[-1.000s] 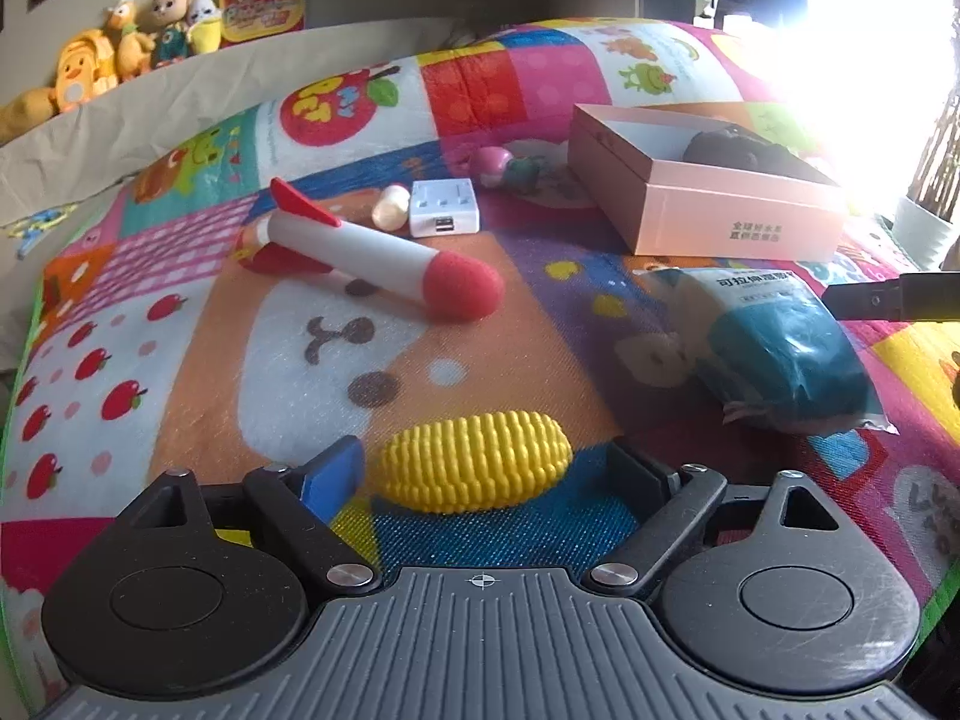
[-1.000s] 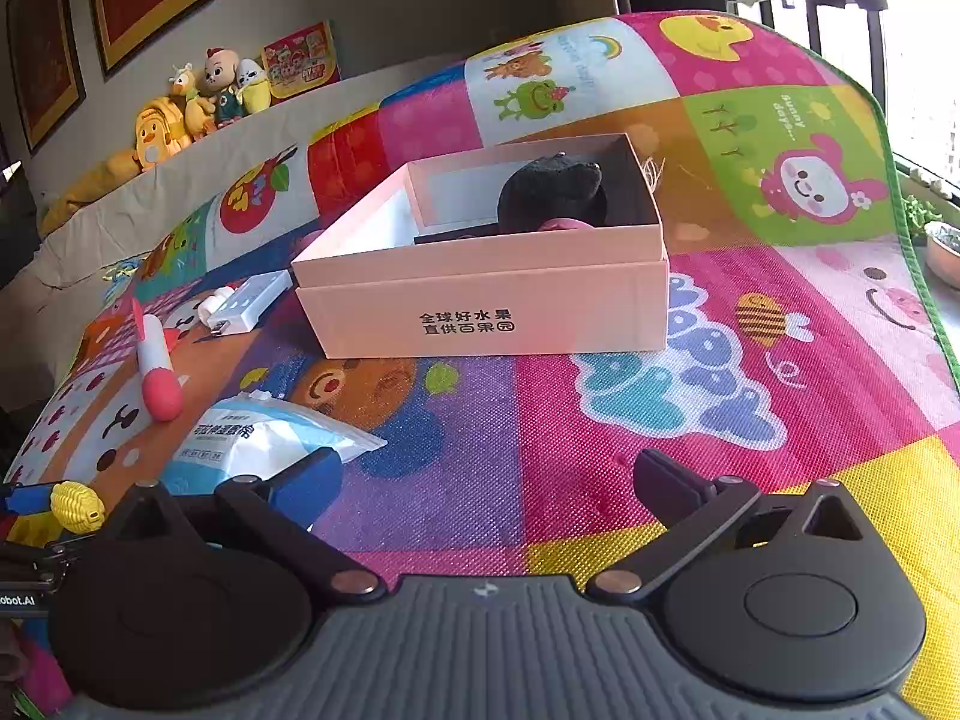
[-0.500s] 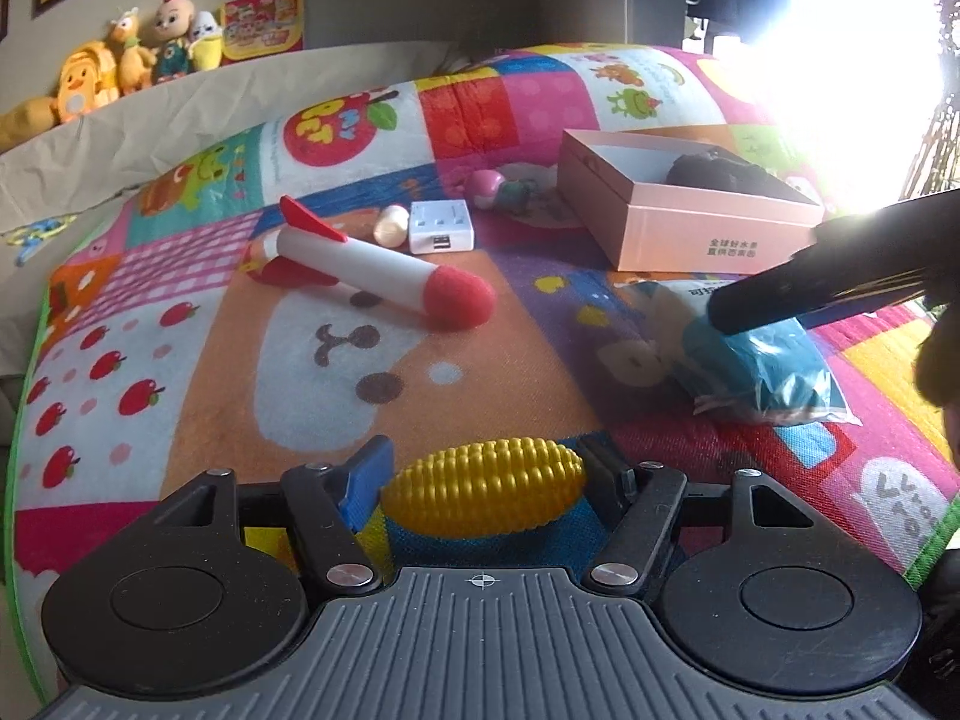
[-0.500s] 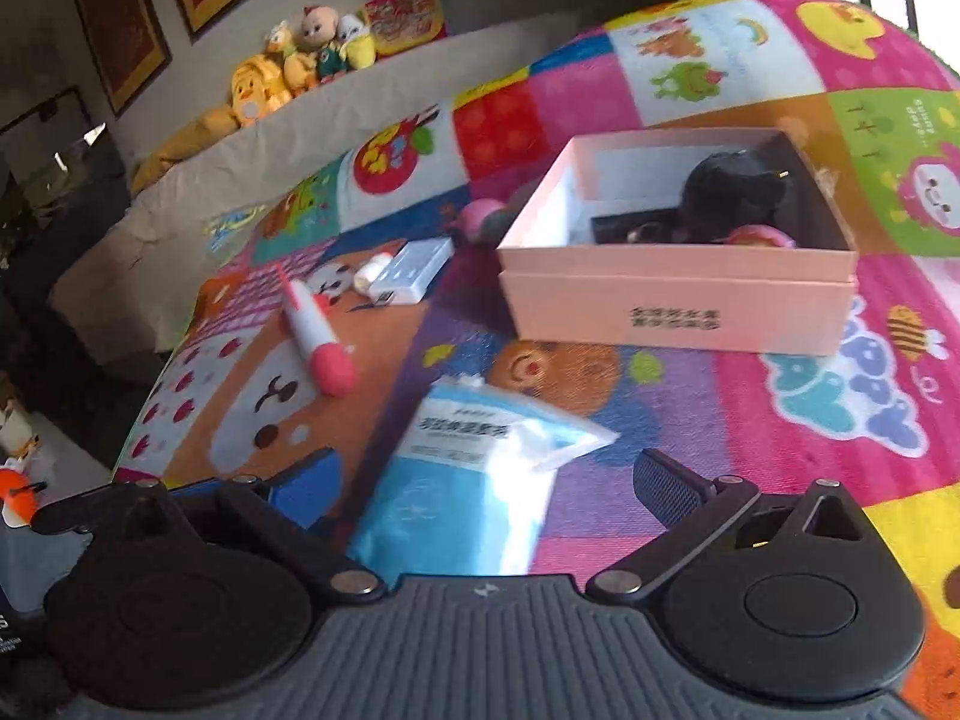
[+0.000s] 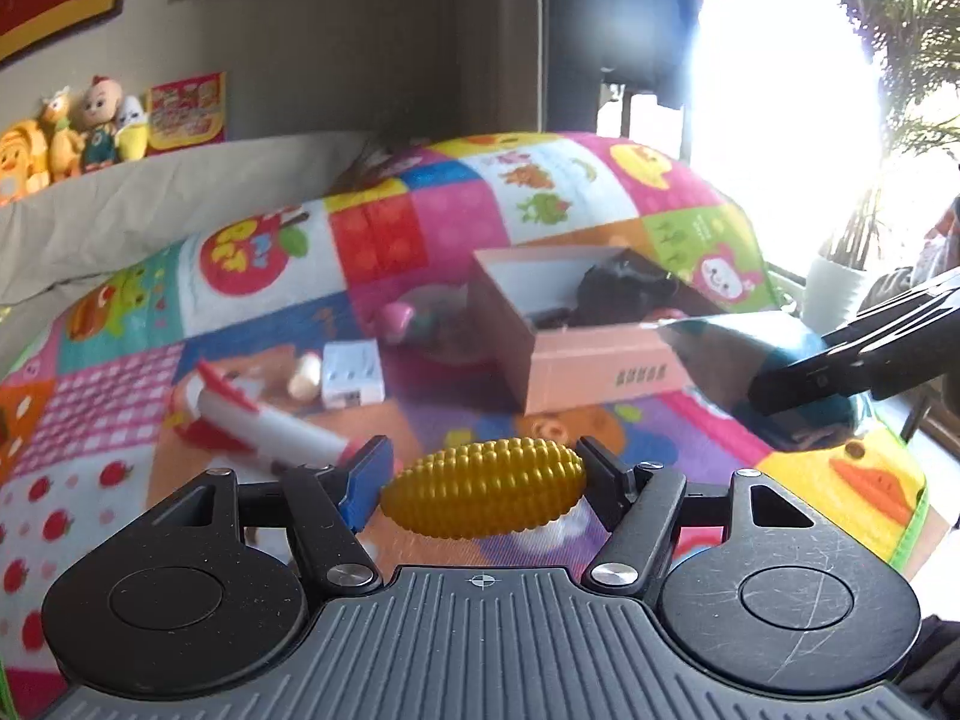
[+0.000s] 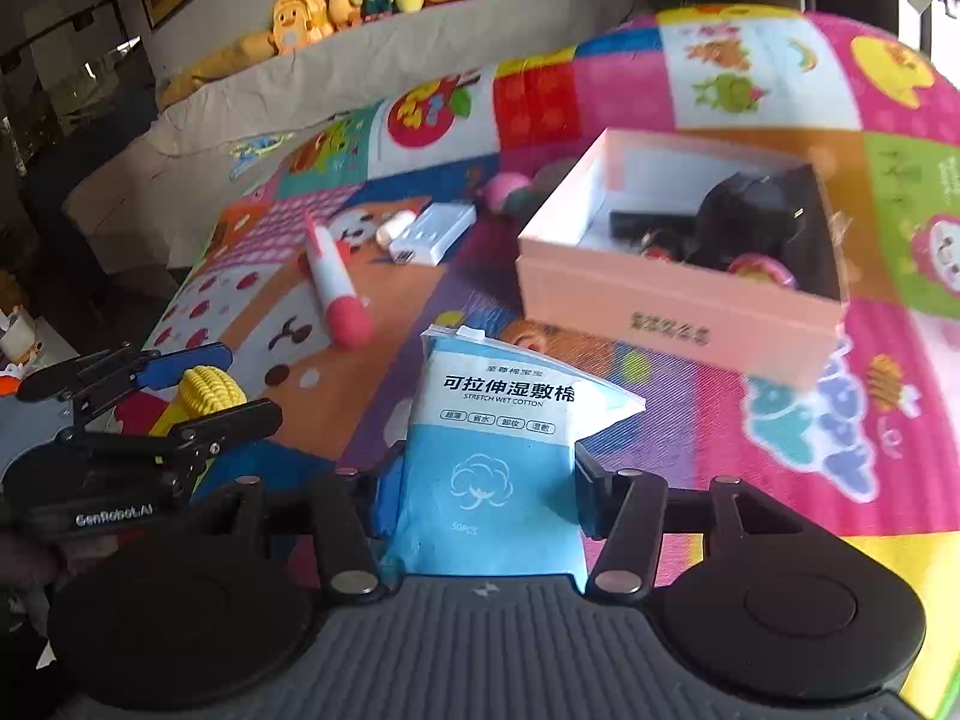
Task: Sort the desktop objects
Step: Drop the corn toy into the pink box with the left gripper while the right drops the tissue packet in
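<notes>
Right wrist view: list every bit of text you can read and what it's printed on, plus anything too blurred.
"可拉伸湿敷棉" on the blue cotton pack held in the right gripper.
"STRETCH WET COTTON" beneath it on the same pack.
"50PCS" low on the pack, faint.
"GenRobot.AI" on the left gripper, which holds the toy corn.
The four small tags on the pack are too small to read.
The print on the pink box is blurred.

Black left gripper (image 5: 483,471) with ribbed grey housing, silver pivot screws, one blue finger pad (image 5: 367,483), right gripper (image 6: 480,489) seemingly alike, white lettering.
</notes>
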Motion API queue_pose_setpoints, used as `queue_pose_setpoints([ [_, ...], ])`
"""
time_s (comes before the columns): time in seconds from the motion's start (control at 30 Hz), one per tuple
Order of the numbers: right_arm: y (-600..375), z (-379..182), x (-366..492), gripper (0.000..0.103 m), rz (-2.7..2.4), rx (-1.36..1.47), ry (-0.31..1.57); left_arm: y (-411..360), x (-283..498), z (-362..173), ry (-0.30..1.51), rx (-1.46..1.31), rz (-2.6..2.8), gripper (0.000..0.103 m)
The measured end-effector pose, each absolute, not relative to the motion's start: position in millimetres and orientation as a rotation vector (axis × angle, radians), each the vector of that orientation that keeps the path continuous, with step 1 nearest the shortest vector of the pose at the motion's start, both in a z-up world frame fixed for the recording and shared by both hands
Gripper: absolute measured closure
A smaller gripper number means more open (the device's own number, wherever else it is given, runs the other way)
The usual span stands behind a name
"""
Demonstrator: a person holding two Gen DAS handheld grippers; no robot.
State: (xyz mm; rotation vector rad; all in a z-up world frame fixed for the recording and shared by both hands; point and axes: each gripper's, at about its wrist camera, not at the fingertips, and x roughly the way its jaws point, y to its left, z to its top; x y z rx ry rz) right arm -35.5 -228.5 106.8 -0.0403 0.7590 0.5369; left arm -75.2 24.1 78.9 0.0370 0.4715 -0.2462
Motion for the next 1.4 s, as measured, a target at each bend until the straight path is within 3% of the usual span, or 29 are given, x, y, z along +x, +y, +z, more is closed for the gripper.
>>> queue_pose_setpoints([
  [0.27, -307.6, 215.2, -17.7, 0.049, 0.305, 0.037, 0.379, -36.1, 30.0, 134.2, 0.334, 0.076, -0.382, 0.030],
  [0.3, -311.5, 221.9, -10.0, 0.049, 0.293, 0.047, 0.361, -40.3, 45.2, 135.7, 0.327, 0.050, -0.390, 0.028],
  [0.37, -314.8, 230.2, 8.3, 0.049, 0.287, 0.065, 0.350, -43.2, 75.7, 135.6, 0.364, 0.002, -0.403, 0.007],
  [0.43, -314.6, 233.5, 29.5, 0.049, 0.293, 0.091, 0.361, -36.6, 88.7, 131.1, 0.402, -0.049, -0.403, 0.004],
  [0.6, -298.1, 222.6, 83.8, 0.049, 0.343, 0.130, 0.439, -1.1, 69.8, 99.5, 0.431, -0.042, -0.256, 0.003],
  [0.87, -228.1, 152.8, 181.6, 0.048, 0.409, 0.257, 0.679, 41.1, 20.1, 52.6, 0.517, 0.014, -0.126, 0.002],
  [0.9, -220.2, 145.5, 189.7, 0.046, 0.392, 0.237, 0.684, 45.8, 14.0, 49.9, 0.521, 0.035, -0.101, 0.001],
  [0.93, -211.2, 137.8, 195.0, 0.032, 0.368, 0.205, 0.688, 50.0, 10.6, 46.5, 0.527, 0.047, -0.079, 0.001],
  [0.97, -206.8, 133.5, 197.5, 0.026, 0.340, 0.190, 0.680, 55.3, 7.7, 42.1, 0.542, 0.055, -0.056, 0.000],
  [1.1, -208.7, 134.2, 192.5, 0.023, 0.311, 0.167, 0.652, 78.9, 1.1, 26.9, 0.592, -0.001, -0.014, 0.000],
  [1.17, -204.8, 136.2, 189.6, 0.026, 0.309, 0.128, 0.644, 85.6, -2.3, 24.4, 0.575, -0.032, 0.009, 0.000],
  [1.23, -195.0, 137.3, 187.6, 0.053, 0.339, 0.067, 0.659, 90.2, -5.5, 23.5, 0.551, -0.059, 0.029, 0.000],
  [1.3, -181.2, 136.3, 185.4, 0.063, 0.364, 0.019, 0.683, 92.5, -8.3, 23.0, 0.536, -0.090, 0.032, 0.000],
  [1.4, -161.6, 137.2, 179.6, 0.066, 0.349, -0.049, 0.663, 92.0, -12.8, 18.8, 0.528, -0.112, 0.019, 0.000],
])
